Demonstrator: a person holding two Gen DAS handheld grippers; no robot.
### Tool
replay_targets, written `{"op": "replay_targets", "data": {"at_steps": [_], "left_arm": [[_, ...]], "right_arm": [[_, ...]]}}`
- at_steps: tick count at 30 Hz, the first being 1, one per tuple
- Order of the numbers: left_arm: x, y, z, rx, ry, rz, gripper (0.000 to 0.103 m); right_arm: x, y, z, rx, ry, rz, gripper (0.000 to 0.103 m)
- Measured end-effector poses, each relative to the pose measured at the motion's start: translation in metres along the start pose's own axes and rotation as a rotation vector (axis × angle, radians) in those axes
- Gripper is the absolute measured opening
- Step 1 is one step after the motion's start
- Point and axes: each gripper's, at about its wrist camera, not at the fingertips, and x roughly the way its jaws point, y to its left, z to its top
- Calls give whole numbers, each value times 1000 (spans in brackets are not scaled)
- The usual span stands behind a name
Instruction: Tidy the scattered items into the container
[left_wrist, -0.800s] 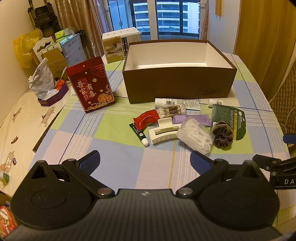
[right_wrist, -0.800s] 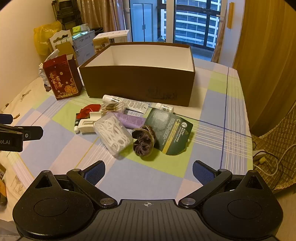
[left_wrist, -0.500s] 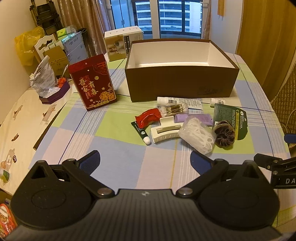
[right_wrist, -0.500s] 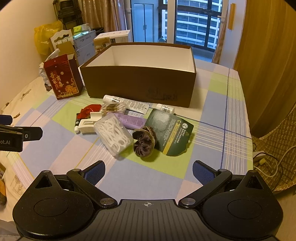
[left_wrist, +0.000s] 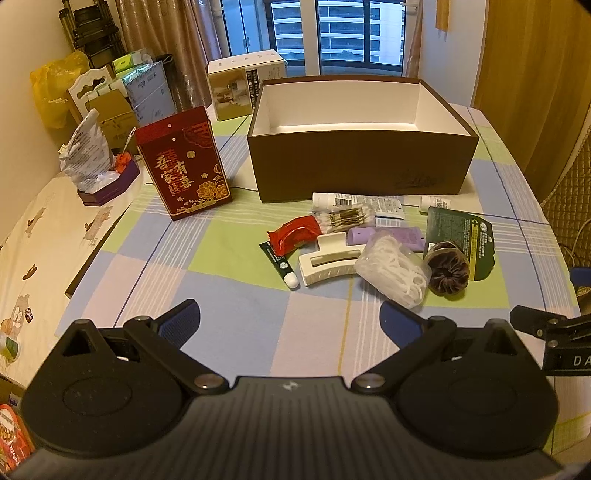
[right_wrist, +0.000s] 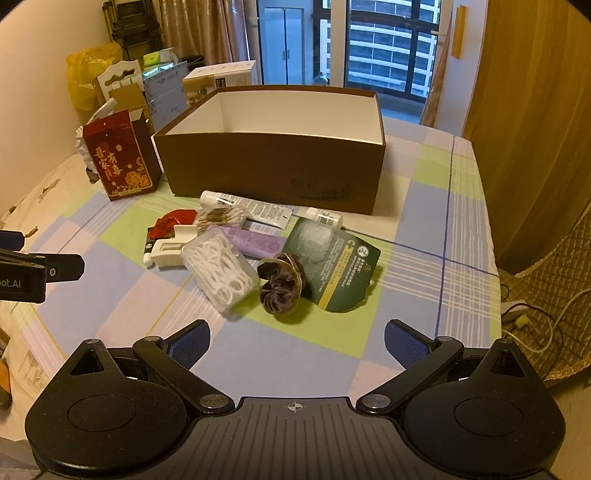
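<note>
An open brown box (left_wrist: 362, 162) (right_wrist: 273, 166) with a white inside stands at the back of the checked tablecloth. In front of it lie scattered items: a red packet (left_wrist: 295, 234), a cream hair clip (left_wrist: 328, 260), a clear case of white floss picks (left_wrist: 393, 271) (right_wrist: 219, 267), a brown scrunchie (left_wrist: 447, 273) (right_wrist: 280, 284), a purple tube (left_wrist: 384, 236), cotton swabs (left_wrist: 347, 218), a white tube (right_wrist: 243, 206) and a dark green packet (right_wrist: 332, 262). My left gripper (left_wrist: 290, 319) and right gripper (right_wrist: 297, 341) hover open and empty, short of the pile.
A red gift box (left_wrist: 183, 162) stands left of the brown box. A white carton (left_wrist: 245, 85) stands behind it. Bags and boxes crowd the far left. A woven chair (right_wrist: 546, 306) with cables is off the table's right edge.
Both views have shifted slightly: the box and the pile sit a bit lower and closer in frame. Nothing on the table has moved, and both grippers have stayed open.
</note>
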Motion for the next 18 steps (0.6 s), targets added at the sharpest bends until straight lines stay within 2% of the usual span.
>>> {"op": "replay_targets", "data": {"at_steps": [18], "left_arm": [[3, -2, 2, -1, 7, 0, 102]], "right_arm": [[3, -4, 3, 6, 5, 9, 103]]}}
